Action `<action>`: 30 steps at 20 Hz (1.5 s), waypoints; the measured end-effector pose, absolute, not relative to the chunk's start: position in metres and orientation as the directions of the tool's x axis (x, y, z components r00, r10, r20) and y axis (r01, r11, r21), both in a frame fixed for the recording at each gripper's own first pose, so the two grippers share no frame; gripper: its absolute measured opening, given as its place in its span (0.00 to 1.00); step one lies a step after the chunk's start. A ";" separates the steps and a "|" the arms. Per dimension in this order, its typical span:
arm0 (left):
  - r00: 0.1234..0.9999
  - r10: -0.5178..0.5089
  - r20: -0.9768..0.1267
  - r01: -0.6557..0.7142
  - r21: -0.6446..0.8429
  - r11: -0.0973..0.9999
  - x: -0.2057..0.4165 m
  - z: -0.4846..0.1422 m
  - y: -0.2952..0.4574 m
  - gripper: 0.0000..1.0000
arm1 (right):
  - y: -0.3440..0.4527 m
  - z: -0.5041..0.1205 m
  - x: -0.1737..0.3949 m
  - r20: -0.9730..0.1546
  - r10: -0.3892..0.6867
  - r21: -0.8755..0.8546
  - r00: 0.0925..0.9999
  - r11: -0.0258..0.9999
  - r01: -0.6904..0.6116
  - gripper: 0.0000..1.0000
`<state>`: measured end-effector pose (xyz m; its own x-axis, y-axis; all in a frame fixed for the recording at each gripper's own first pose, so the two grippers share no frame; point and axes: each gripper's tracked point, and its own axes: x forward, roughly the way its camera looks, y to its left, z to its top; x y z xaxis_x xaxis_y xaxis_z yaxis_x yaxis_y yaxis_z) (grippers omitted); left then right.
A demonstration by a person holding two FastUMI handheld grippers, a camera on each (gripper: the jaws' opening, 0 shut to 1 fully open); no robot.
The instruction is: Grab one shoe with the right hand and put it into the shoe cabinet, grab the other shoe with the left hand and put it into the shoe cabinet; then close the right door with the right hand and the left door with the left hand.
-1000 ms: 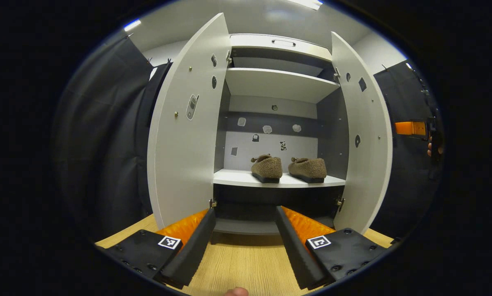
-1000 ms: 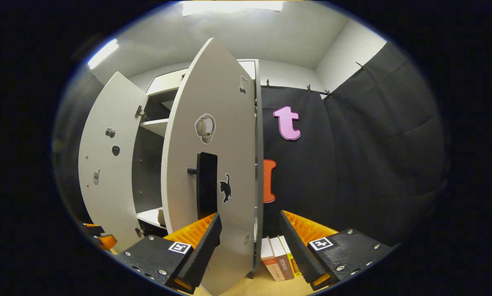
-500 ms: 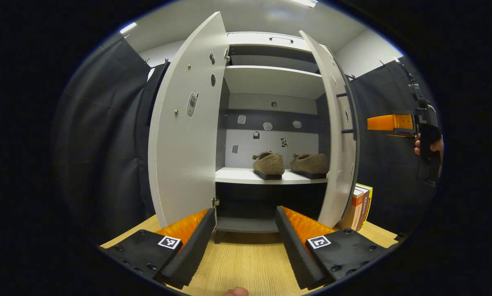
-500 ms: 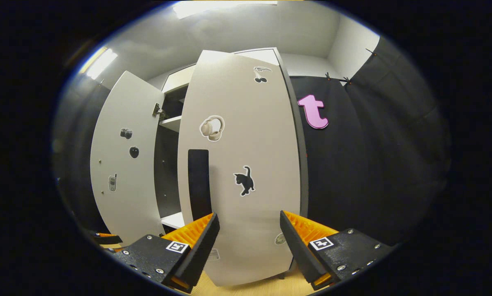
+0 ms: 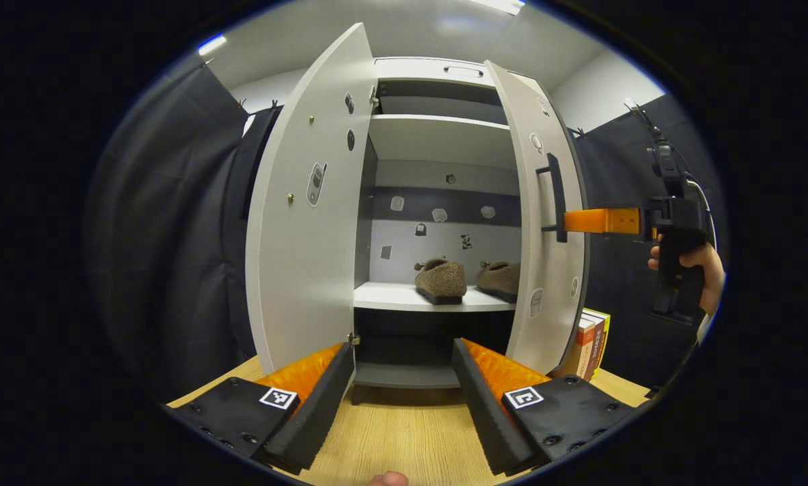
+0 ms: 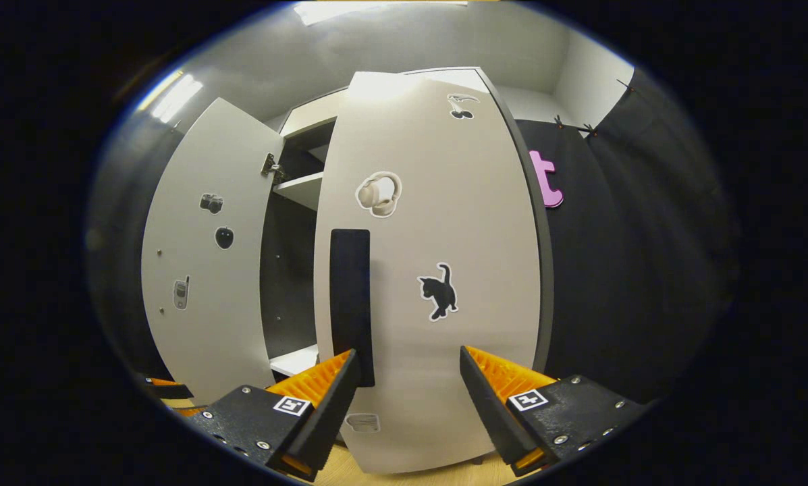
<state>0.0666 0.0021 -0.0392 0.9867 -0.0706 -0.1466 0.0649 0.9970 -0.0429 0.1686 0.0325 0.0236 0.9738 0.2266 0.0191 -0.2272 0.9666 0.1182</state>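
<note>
We have swung the right door [image 5: 542,223] half shut since a second ago; both shoes [image 5: 441,278] sit on the cabinet shelf [image 5: 404,297]. Both grippers, right gripper [image 6: 407,391] and left gripper [image 5: 404,385], gape empty; the left door [image 5: 302,209] waits.

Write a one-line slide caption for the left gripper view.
Both shoes sit on the cabinet shelf; the right gripper meets the half-closed right door while the left door stands open.

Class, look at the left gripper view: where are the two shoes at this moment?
In the left gripper view, the two shoes sit side by side on the cabinet's white shelf. The half-closed right door covers part of the right-hand shoe.
</note>
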 end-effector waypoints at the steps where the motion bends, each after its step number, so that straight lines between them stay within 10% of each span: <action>1: 0.987 -0.068 -0.146 0.063 -0.042 0.997 0.066 -0.039 0.004 0.99 | 0.034 0.022 0.172 0.016 0.225 0.117 0.974 0.967 -0.225 0.91; 21: 0.992 -0.044 -0.114 0.035 -0.077 0.996 0.058 -0.013 0.033 0.96 | 0.052 0.010 0.201 -0.018 0.171 0.122 0.985 0.978 -0.168 0.91; 30: 0.977 0.191 -0.091 -0.196 -0.047 0.979 0.043 0.015 0.151 0.96 | 0.027 0.014 0.173 -0.003 0.139 0.154 0.990 0.979 -0.137 0.91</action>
<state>0.0426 0.1514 0.0146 0.9772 0.1914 -0.0915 -0.1962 0.9795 -0.0467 0.1726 0.0266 0.0143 0.9902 0.1394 -0.0027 -0.1374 0.9785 0.1538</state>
